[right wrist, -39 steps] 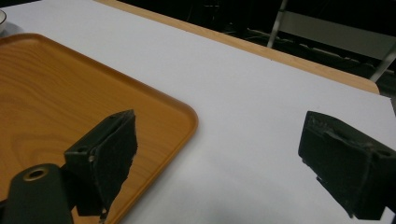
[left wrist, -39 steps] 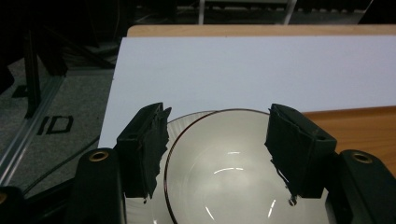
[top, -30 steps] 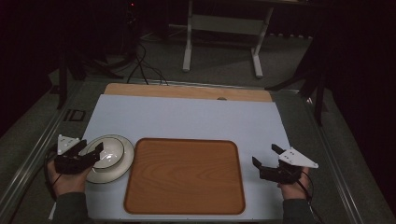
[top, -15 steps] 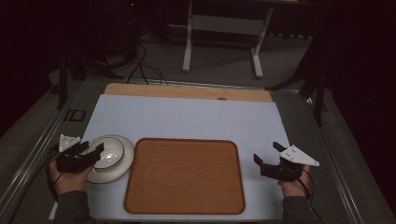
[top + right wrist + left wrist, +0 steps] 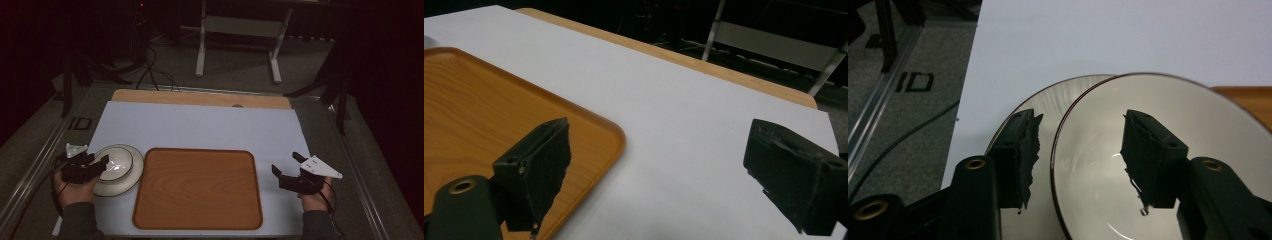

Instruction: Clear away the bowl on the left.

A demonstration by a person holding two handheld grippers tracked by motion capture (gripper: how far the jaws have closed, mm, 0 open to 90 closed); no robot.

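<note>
The left gripper (image 5: 1075, 155) straddles the bowl (image 5: 1178, 150) rim, jaws apart – the right gripper (image 5: 290, 170) hovers wide beside the tray (image 5: 197, 187).

Probably a dim lab: floor cables (image 5: 150, 70), metal stand (image 5: 237, 42).

Glossy white glazed ceramic bowl (image 5: 1168, 150) with a thin dark rim line, straddled by the jaws of the left gripper (image 5: 1080, 155), one pad inside, one outside. Beneath it a glossy white ceramic plate (image 5: 1048, 100), faintly ribbed. Matt black jaw pads (image 5: 1025, 155), rough and frayed at the edges; brass-like metal eyelets set in smooth black plastic. Smooth, satin wood-grain orange-brown tray (image 5: 484, 110) under one jaw of the right gripper (image 5: 664, 170). Matt pale paper-like sheet (image 5: 684, 130) between those jaws.
</note>
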